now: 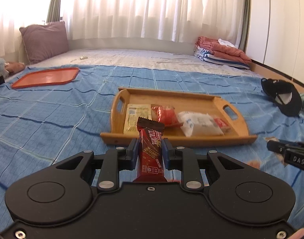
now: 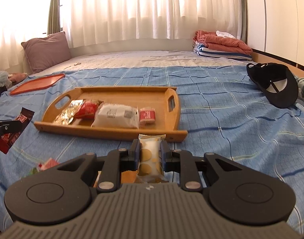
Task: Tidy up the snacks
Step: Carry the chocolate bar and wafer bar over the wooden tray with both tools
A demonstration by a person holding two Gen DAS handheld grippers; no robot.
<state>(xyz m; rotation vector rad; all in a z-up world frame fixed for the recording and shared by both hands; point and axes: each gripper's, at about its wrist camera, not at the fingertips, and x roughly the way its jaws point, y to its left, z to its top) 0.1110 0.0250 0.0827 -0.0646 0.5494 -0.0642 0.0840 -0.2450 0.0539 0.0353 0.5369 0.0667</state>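
My left gripper (image 1: 150, 145) is shut on a dark red snack bar (image 1: 151, 151) that stands up between its blue pads, just short of the wooden tray (image 1: 193, 139). The tray holds several packets: a yellow one (image 1: 136, 117), a red one (image 1: 166, 113), a white bag (image 1: 199, 125). My right gripper (image 2: 150, 146) is shut on a white packet with gold dots (image 2: 151, 155), near the tray's front rim (image 2: 112, 133). In the right wrist view the left gripper (image 2: 4, 128) with the red bar (image 2: 13, 132) shows at the left edge.
An orange tray (image 1: 46, 77) lies far left on the blue bedspread. A black cap (image 1: 281, 95) lies at the right. A purple pillow (image 1: 45, 39) and folded blankets (image 1: 221, 53) sit at the back. A small pink wrapper (image 2: 48, 163) lies near the right gripper.
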